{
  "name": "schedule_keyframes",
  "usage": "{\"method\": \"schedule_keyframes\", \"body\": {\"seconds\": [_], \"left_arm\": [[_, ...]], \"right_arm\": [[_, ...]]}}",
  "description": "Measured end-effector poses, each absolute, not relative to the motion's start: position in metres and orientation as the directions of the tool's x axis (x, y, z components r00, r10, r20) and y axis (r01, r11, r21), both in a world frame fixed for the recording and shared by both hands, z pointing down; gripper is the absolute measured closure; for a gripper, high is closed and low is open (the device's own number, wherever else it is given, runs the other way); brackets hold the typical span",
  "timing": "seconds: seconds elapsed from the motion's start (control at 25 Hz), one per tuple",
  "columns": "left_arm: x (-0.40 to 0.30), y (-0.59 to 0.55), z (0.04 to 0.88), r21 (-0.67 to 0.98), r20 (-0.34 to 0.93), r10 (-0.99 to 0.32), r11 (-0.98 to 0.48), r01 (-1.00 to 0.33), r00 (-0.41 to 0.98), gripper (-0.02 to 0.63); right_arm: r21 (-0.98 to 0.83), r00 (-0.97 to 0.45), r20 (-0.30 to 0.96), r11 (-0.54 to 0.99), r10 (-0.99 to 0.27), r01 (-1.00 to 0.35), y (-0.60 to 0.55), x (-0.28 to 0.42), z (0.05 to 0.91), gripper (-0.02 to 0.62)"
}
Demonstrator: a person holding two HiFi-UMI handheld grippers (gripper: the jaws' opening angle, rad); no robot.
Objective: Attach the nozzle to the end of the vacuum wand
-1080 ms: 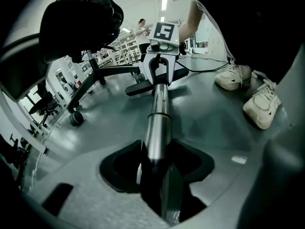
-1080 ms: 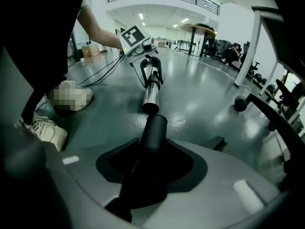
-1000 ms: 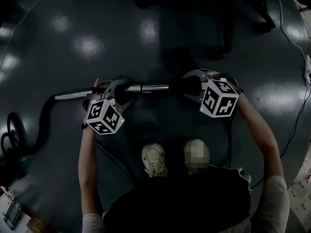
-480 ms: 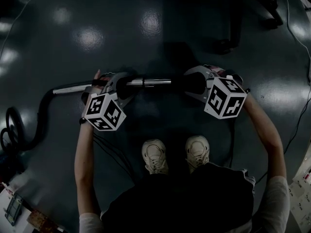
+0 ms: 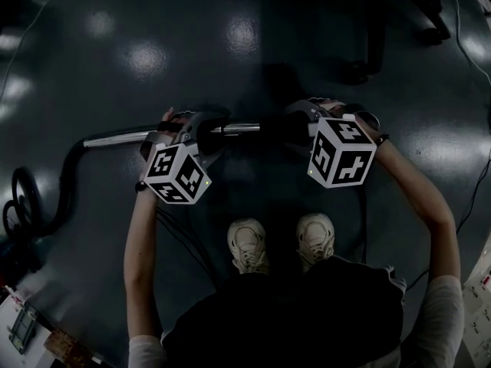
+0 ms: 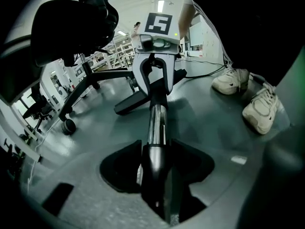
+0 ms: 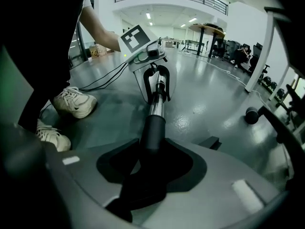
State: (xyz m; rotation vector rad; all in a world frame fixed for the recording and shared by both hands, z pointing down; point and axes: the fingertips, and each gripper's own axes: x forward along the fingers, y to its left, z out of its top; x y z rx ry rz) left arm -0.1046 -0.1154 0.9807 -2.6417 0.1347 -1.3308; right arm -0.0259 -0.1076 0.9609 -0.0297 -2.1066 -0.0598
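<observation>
The silver vacuum wand (image 5: 123, 137) lies level above the floor, its black hose (image 5: 67, 182) curling off to the left. My left gripper (image 5: 205, 129) is shut on the wand; in the left gripper view the tube (image 6: 156, 120) runs straight out from between the jaws. My right gripper (image 5: 301, 126) is shut on the black nozzle (image 5: 285, 129), which sits on the wand's right end. In the right gripper view the nozzle (image 7: 152, 130) leads onto the silver tube (image 7: 157, 106) towards the left gripper (image 7: 157, 80). A short stretch of bare tube (image 5: 242, 128) shows between the grippers.
The person's two pale shoes (image 5: 247, 245) (image 5: 315, 239) stand on the dark glossy floor just below the wand. A chair base with castors (image 5: 367, 61) is beyond the right gripper. Cables (image 5: 476, 67) trail at the right edge; coiled hose (image 5: 15, 205) lies at the far left.
The grippers have drawn slightly nearer each other, and less bare tube shows between them. Both grips hold as before.
</observation>
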Motion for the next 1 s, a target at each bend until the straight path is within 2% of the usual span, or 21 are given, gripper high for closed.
{"method": "schedule_keyframes", "body": {"seconds": [0.4,0.48,0.6,0.8,1.0], "left_arm": [[-0.176,-0.127,1.01,-0.326,0.87,-0.27,-0.943,0.071,0.412,0.396],[-0.18,-0.128,1.011,-0.319,0.868,-0.273,-0.947,0.045,0.414,0.449],[-0.174,-0.127,1.011,-0.294,0.864,-0.259,-0.956,0.015,0.432,0.453],[-0.168,-0.125,1.013,-0.273,0.868,-0.244,-0.962,0.004,0.432,0.453],[-0.166,-0.127,1.014,-0.261,0.87,-0.245,-0.965,-0.021,0.428,0.448]], "right_arm": [[0.008,-0.547,0.837,0.999,0.011,0.032,-0.103,-0.029,0.958,0.42],[-0.003,-0.553,0.833,1.0,0.018,0.027,-0.104,-0.029,0.955,0.42],[0.01,-0.543,0.84,1.0,0.004,0.022,-0.105,-0.027,0.956,0.42],[0.116,-0.483,0.871,0.993,-0.089,0.028,-0.106,-0.036,0.96,0.422],[0.091,-0.506,0.857,0.995,-0.095,-0.033,-0.112,-0.034,0.96,0.42]]}}
